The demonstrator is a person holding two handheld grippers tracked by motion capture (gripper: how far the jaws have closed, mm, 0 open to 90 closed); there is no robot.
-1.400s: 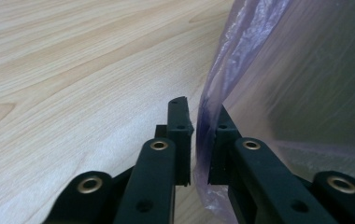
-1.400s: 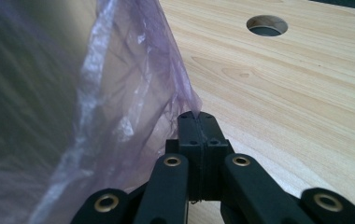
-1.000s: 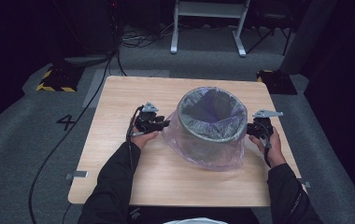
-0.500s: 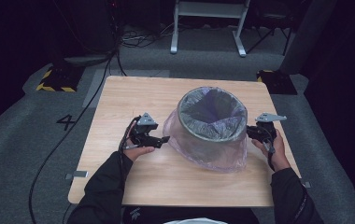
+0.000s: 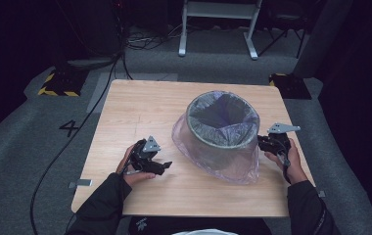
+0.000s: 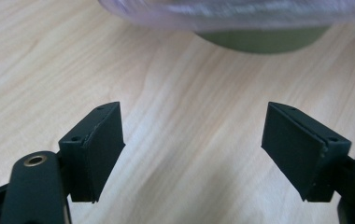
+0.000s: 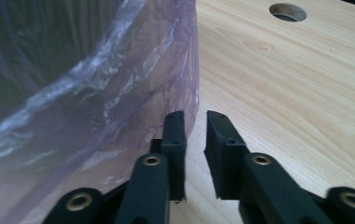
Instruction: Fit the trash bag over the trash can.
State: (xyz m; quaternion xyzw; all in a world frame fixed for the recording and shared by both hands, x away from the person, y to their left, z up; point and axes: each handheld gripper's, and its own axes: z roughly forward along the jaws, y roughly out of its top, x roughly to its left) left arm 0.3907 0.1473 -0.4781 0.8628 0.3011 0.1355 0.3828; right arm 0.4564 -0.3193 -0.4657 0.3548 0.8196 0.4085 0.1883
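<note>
Dark sleeves, black hand-held gripper (image 5: 166,167) jaws.

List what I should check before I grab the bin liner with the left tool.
1. Left tool open with nothing between the jaws: ok.
2. Left tool at the liner: not ok, it is apart from it over bare table.
3. Right tool gripping the liner: not ok, wood shows through its narrow gap.
4. Bin upright: ok.
5. Liner draped over the rim: ok.

A dim lab or studio: wooden table (image 5: 140,115) on grey carpet (image 5: 32,132), floor cables (image 5: 76,132), hazard-taped block (image 5: 57,84).
</note>
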